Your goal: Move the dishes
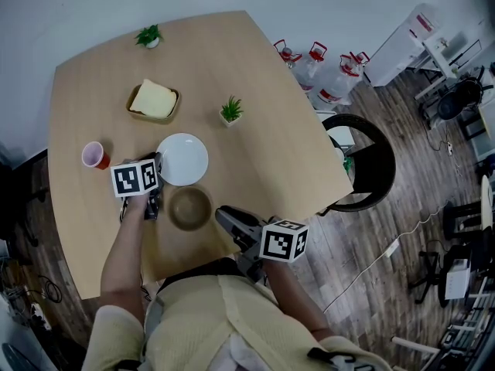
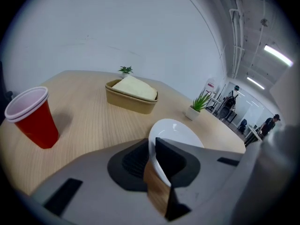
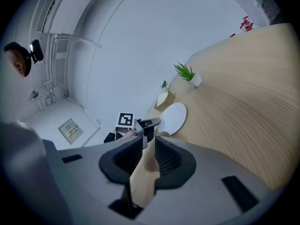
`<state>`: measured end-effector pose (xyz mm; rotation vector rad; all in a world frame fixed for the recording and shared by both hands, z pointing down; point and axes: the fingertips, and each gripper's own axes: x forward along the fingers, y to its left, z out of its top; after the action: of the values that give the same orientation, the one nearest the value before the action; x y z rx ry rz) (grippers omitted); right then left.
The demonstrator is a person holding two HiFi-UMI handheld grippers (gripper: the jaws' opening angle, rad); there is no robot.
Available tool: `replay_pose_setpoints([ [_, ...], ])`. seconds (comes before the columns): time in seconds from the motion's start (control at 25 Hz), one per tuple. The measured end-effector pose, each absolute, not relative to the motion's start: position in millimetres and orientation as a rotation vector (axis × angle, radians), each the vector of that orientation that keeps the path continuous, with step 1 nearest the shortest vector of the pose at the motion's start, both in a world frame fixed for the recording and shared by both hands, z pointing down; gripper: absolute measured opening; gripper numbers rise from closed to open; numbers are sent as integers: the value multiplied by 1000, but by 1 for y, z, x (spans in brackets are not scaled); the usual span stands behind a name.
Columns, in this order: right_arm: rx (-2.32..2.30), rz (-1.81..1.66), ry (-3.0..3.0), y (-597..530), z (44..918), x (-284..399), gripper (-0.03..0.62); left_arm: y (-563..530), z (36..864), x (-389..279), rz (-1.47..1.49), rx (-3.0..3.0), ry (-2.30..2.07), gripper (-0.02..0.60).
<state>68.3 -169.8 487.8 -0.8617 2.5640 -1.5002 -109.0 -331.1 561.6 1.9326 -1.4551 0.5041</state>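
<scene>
L gripper (image 2: 152,142): fingers (image 2: 133,161) pinched on near rim of white plate (image 2: 176,130), plate low on table (image 2: 89,121), just beside bowl (image 1: 190,207). R gripper (image 3: 149,142): fingers clamped on bowl rim. Risk: thin-rim pinch slips w/ any tilt, plate drops, clips bowl or red cup (image 2: 33,118).

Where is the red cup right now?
In the head view, the red cup stands upright near the left edge of the table. It is left of the white plate and nearer the person than the tray.
</scene>
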Motion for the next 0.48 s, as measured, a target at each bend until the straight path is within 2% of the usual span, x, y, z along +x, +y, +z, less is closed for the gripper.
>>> replay_pose_setpoints([
  [0.48,-852,-1512,2577,-170,488,69,92,-329,568,-107,726,1994,-1529,41],
])
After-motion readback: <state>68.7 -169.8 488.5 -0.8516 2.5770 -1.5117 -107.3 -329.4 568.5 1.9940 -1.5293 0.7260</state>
